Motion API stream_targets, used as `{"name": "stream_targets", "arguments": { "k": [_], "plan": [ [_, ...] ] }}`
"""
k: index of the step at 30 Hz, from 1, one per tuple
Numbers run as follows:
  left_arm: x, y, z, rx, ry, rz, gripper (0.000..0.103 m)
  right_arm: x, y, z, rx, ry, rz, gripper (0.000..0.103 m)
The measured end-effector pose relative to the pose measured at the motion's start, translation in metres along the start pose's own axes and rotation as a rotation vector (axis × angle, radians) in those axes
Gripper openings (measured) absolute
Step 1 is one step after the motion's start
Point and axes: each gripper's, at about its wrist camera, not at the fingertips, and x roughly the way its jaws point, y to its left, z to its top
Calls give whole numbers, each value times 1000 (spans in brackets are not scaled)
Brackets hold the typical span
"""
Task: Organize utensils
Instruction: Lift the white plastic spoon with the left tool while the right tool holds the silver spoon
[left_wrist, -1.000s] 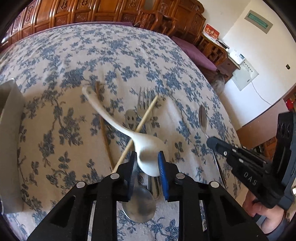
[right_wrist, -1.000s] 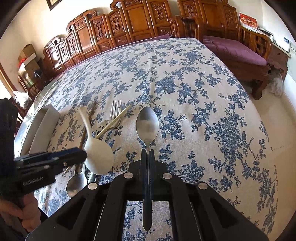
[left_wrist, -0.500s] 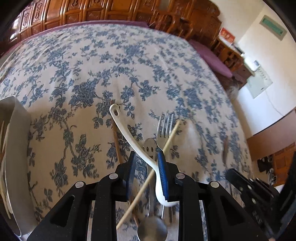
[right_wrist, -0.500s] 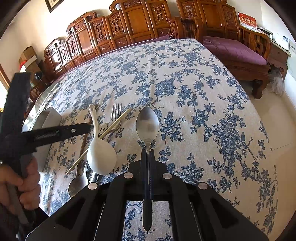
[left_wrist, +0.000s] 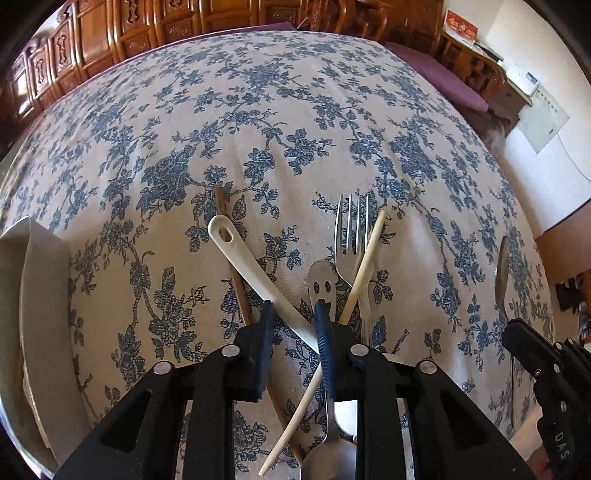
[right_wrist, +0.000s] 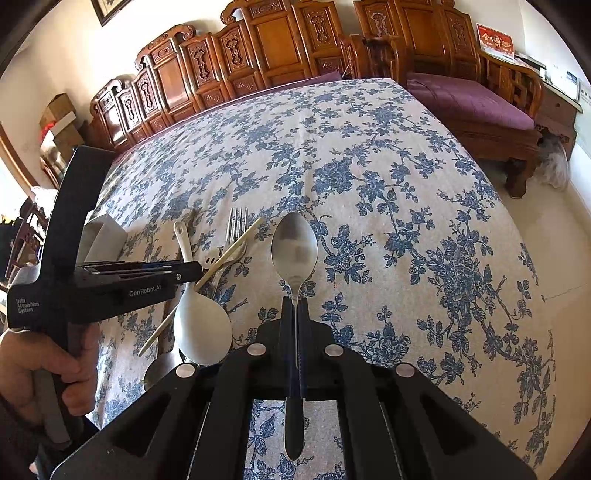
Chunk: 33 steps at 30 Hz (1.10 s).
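In the left wrist view my left gripper (left_wrist: 293, 319) is open, its jaws on either side of the handle of a white ladle (left_wrist: 255, 269) that lies across the pile. The pile holds a fork (left_wrist: 352, 229), a pale chopstick (left_wrist: 364, 273), a dark brown chopstick (left_wrist: 231, 258), a smiley-handled utensil (left_wrist: 321, 286) and a steel spoon (left_wrist: 328, 465). In the right wrist view the ladle bowl (right_wrist: 201, 328) rests on the cloth. My right gripper (right_wrist: 295, 304) is shut on a steel spoon (right_wrist: 294, 249), bowl pointing forward.
A white tray (left_wrist: 40, 314) stands at the left table edge, also in the right wrist view (right_wrist: 103, 238). The flowered tablecloth (right_wrist: 369, 166) covers the table. Carved wooden chairs (right_wrist: 258, 48) and a purple-cushioned bench (right_wrist: 469, 99) line the far side and right.
My left gripper has opened and let go of the white ladle, which now lies on the pile. It slid back along the handle. The right gripper stays still with its spoon.
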Motion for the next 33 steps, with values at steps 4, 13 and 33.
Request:
{"name": "stream_targets", "arguments": {
  "k": [4,13,33],
  "plan": [
    [-1,-1,-2,24,-17,10,10,-1,1,0,0,-4,1,4],
    [-7,1,-2,75,-29,-6,0,-2,2,0,-4,-2,4,4],
    [0,-3,-9,150,114,4,15,-3,4,1,-6,-8,12,4]
  ]
}}
